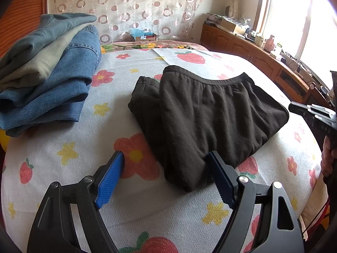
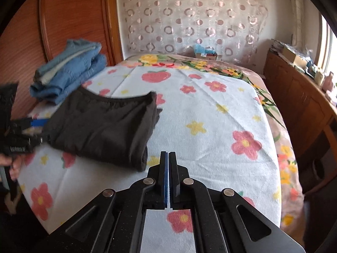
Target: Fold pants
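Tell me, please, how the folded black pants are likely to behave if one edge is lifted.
The black pants would probably droop and unfold: the soft, wrinkled fabric lies in loose layers. They look light, so pushing would likely bunch them against the textured floral blanket rather than slide them.

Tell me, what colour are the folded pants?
Black, clearest in the left wrist view.

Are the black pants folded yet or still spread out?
Folded. The black pants lie as a compact layered bundle on the floral bedspread, waistband on top. Neither gripper holds them.
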Demonstrator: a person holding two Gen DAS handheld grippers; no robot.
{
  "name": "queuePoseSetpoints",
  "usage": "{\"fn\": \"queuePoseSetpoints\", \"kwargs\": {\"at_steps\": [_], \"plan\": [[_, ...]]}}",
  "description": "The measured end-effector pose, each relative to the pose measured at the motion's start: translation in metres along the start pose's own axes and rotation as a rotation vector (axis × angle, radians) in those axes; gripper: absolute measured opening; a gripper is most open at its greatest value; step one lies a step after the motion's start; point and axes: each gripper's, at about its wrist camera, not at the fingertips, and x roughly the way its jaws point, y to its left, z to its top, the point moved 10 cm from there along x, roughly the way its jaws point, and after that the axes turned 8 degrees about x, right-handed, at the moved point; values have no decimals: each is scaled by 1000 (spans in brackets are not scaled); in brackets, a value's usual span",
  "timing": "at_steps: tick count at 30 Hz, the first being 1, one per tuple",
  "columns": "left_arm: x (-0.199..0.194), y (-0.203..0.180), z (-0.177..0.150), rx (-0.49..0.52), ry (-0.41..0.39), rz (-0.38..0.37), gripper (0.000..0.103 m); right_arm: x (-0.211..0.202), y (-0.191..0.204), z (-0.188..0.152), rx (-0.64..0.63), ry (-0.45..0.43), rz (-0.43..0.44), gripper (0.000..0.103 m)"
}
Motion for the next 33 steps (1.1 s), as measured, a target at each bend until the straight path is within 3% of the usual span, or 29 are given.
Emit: {"fn": "queuePoseSetpoints", "kwargs": {"at_steps": [1,3,4,14,22,33], "plan": [[-1,0,1,2,-2,4,82,1,0,4,11,-4,5,12],[-2,-1,3,14,-6,15,82,3,3,8,26,4,33,31],[-3,0,4,19,-12,21,82,7,6,9,27,20,59,33],[-13,3,41,26,-69,17,82,48,16,24,58,108,138,38],[16,12,52,32,-8,28,81,78,11,32,59,162,110,40],[35,24,55,-5,29,18,81,86,19,36,37,154,107,40]]}}
